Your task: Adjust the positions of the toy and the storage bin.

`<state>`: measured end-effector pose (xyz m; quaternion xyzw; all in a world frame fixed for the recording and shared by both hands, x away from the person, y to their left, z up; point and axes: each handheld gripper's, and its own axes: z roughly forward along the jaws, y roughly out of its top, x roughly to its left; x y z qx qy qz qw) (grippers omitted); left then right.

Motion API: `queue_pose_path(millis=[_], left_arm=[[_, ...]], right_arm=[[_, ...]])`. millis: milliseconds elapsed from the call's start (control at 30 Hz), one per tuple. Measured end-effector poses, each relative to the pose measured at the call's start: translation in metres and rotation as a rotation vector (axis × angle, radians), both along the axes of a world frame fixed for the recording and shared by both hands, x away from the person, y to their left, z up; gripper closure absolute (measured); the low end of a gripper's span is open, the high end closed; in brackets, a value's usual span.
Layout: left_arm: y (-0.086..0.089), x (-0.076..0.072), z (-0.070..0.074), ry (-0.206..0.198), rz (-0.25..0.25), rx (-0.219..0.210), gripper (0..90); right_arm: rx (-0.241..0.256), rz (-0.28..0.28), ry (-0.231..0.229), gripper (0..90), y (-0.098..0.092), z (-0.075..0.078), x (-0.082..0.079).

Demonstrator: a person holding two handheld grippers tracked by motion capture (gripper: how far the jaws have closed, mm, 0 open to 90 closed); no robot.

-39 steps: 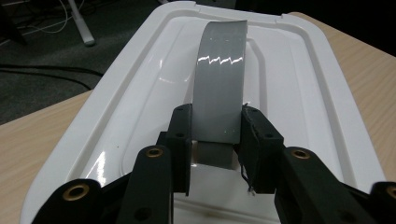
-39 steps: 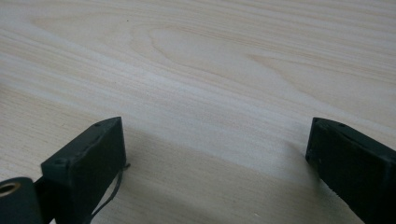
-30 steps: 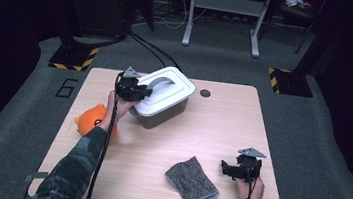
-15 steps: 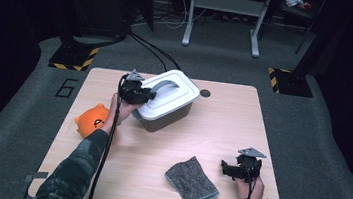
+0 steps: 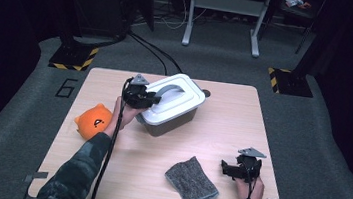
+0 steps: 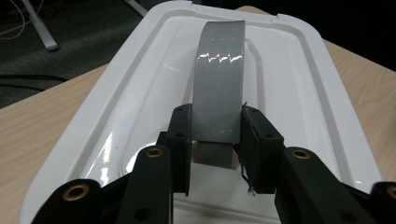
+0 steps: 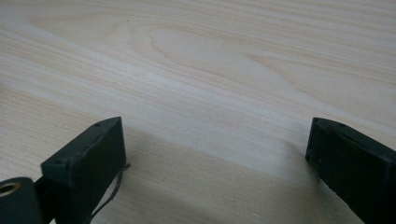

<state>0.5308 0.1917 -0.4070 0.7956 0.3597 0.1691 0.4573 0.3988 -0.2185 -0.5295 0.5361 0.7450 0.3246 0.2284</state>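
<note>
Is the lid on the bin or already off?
On. The white lid sits across the dark bin with no visible gap, while the left gripper fingers clamp its grey handle.

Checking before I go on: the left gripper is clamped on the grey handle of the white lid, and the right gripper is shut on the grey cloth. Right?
Not quite. The left gripper is clamped on the grey handle of the white lid, but the right gripper holds nothing: the right gripper view shows its jaws wide apart over bare table. In the high view the grey cloth lies beside it.
</note>
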Motion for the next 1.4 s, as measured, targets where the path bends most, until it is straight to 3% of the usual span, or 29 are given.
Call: queue_pose_path(millis=[600, 1400], left_arm=[[-0.026, -0.017, 0.001, 0.012, 0.044, 0.002, 66.6], [-0.035, -0.021, 0.000, 0.012, 0.071, -0.009, 66.0]], right_arm=[[0.001, -0.002, -0.003, 3.9, 0.000, 0.000, 0.000], [0.001, -0.002, -0.003, 3.9, 0.000, 0.000, 0.000]])
